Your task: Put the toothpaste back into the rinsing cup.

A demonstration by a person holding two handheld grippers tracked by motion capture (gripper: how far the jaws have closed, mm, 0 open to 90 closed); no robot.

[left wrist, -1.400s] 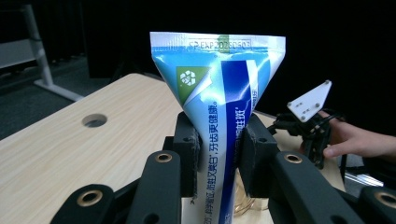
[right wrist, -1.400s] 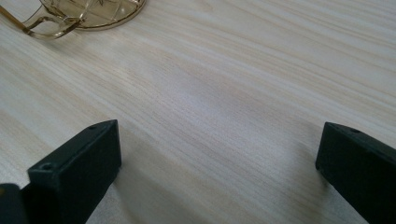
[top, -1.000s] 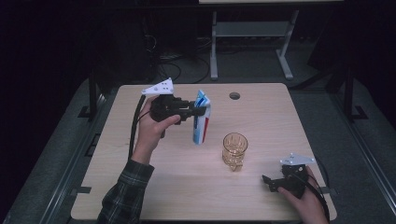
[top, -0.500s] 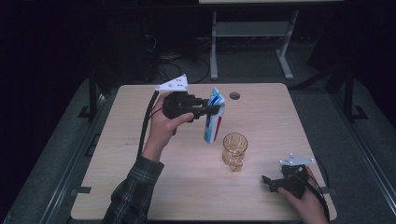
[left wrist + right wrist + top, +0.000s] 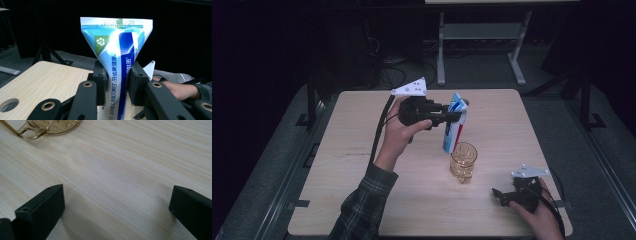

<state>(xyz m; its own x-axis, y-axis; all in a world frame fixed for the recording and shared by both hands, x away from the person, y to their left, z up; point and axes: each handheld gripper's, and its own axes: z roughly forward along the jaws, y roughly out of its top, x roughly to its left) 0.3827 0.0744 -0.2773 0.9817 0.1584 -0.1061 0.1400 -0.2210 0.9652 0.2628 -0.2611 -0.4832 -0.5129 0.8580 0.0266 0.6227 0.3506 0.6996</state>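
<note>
Toothpaste tube (image 5: 454,126): clamped upright in left gripper (image 5: 451,116), crimped end up, lower end just above the far rim of the amber glass mug (image 5: 463,161) at table (image 5: 352,150) centre. Step judged: carrying tube to the mug. Next: lower it straight into the mouth, then release. Right gripper (image 5: 498,194) rests near-right, jaws apart, empty. Tube's cap end is cut off in the left gripper view; print is hard to read.

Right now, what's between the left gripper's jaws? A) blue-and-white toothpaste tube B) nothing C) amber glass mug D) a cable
A: in the left gripper view, the left gripper pads pinch the toothpaste tube from both sides, and in the high view it hangs above the amber glass mug.
</note>
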